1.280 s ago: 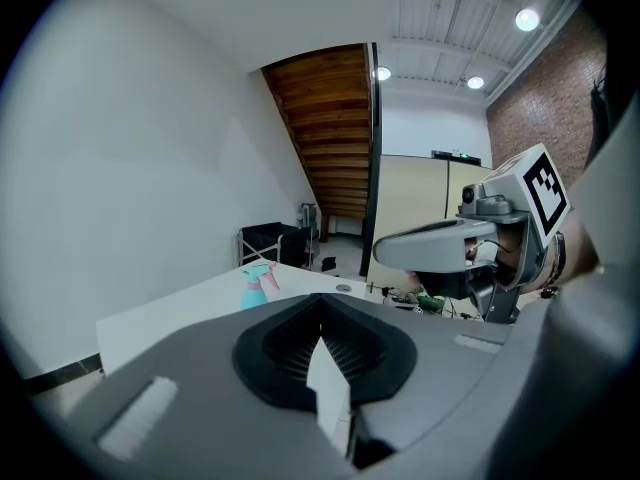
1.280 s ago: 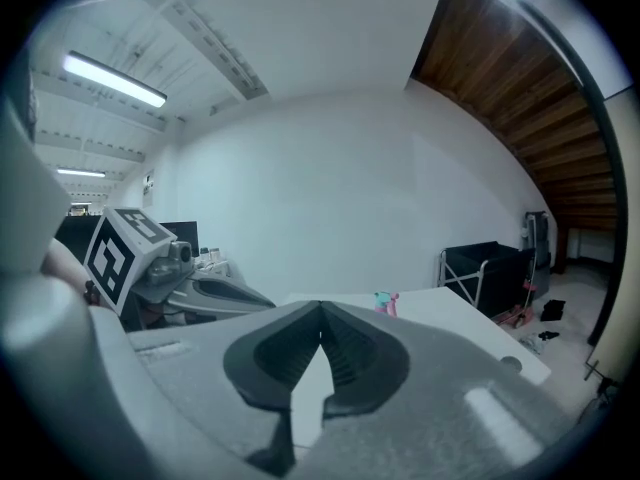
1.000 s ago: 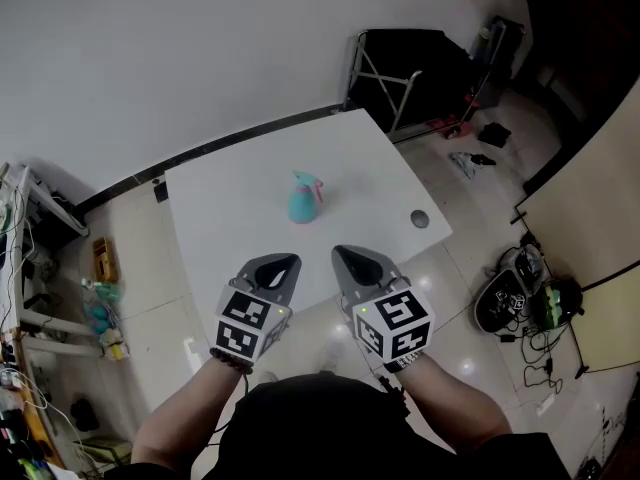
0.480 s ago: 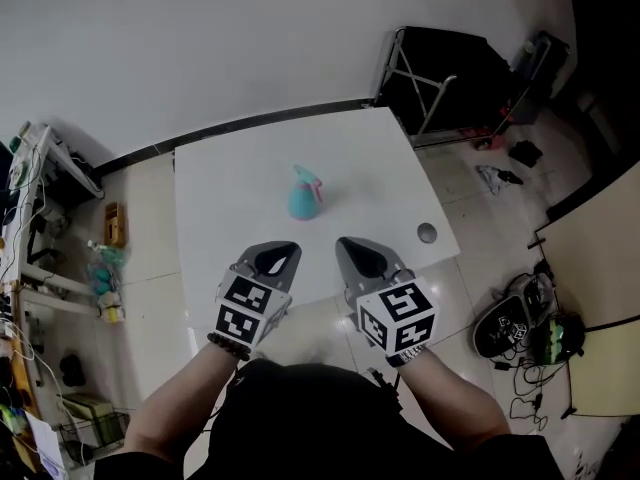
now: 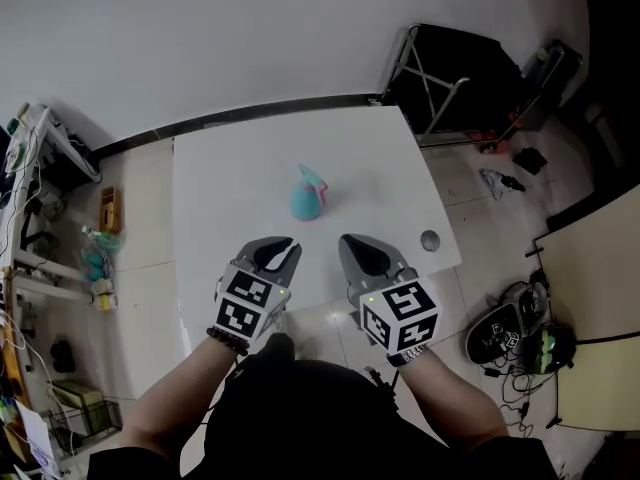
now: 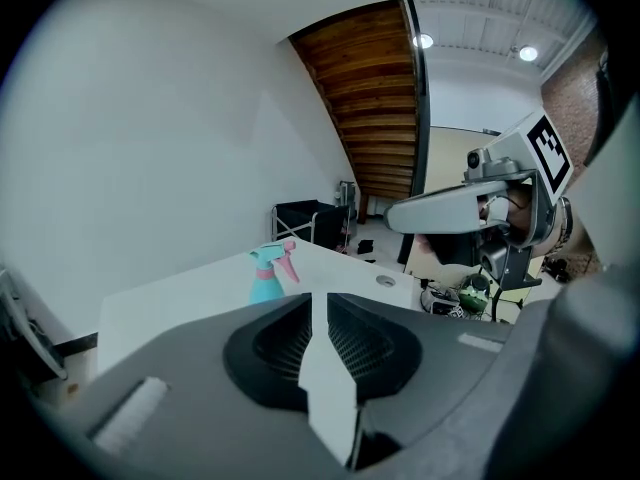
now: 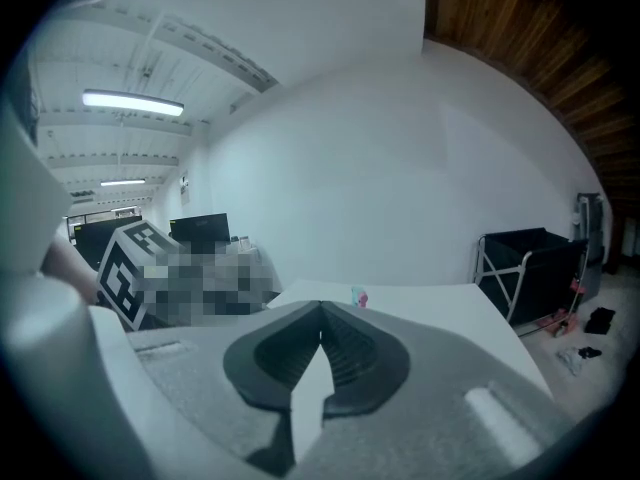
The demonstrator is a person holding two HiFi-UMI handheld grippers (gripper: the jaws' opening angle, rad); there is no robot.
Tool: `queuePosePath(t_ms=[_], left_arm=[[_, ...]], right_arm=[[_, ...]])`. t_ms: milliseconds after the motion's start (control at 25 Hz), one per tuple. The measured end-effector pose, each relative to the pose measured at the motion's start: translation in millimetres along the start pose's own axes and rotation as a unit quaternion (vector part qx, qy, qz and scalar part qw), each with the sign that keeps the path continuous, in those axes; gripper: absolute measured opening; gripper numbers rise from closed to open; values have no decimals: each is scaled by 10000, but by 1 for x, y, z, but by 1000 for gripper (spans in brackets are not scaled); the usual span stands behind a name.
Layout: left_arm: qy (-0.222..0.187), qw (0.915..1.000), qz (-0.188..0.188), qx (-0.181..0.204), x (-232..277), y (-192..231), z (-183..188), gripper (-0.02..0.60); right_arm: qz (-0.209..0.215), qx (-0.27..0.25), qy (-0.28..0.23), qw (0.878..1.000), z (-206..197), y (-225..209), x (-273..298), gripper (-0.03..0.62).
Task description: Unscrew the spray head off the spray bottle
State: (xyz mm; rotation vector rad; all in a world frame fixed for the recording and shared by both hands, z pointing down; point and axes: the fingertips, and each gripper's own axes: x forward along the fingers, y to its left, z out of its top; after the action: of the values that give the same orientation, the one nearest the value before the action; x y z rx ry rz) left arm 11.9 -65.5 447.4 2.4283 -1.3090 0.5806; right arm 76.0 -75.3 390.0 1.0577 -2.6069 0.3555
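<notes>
The small teal plastic spray bottle (image 5: 305, 204) stands in the middle of the white square table (image 5: 225, 183), its pink spray head (image 5: 312, 178) on. Over the table's near edge, the grey left gripper (image 5: 274, 253) has just been opening its jaws a crack, with nothing between them, likely getting ready to grab. The grey right gripper (image 5: 363, 254) is closed and empty.

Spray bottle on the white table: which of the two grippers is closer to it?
Left, slightly. The left gripper, its empty jaws just opened a crack, sits short of the spray bottle, a little to its left. The right gripper, shut, is farther off to its right.
</notes>
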Motion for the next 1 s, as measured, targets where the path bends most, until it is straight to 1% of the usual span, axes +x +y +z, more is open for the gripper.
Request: queuePosePath(t_ms=[80, 240, 560, 640, 680, 840, 880, 920, 1000], left_arm=[[37, 10000, -59, -38, 7, 5, -2, 73], [-31, 10000, -60, -24, 25, 22, -1, 91], [181, 9994, -278, -96, 62, 51, -12, 148], [267, 9990, -358, -94, 74, 55, -18, 171], [308, 9987, -387, -90, 79, 58, -21, 194], [410, 9982, -437, -91, 96, 69, -28, 251], [418, 9981, -440, -89, 100, 70, -30, 268], [429, 9981, -439, -89, 103, 71, -31, 285], [459, 9980, -422, -100, 109, 75, -34, 316]], right_arm=[[-42, -34, 40, 10000, 3, -4, 6, -8], [-120, -125, 137, 9998, 12, -13, 21, -9], [-250, -301, 405, 9984, 28, -28, 51, -8], [-263, -321, 488, 9979, 29, -32, 57, -8], [-273, -330, 524, 9977, 29, -34, 60, -8], [-320, -443, 597, 9967, 38, -38, 68, -8], [-317, -488, 614, 9964, 41, -39, 69, 10], [-305, -536, 636, 9961, 44, -39, 70, 47], [-265, -648, 682, 9952, 50, -39, 74, 59]])
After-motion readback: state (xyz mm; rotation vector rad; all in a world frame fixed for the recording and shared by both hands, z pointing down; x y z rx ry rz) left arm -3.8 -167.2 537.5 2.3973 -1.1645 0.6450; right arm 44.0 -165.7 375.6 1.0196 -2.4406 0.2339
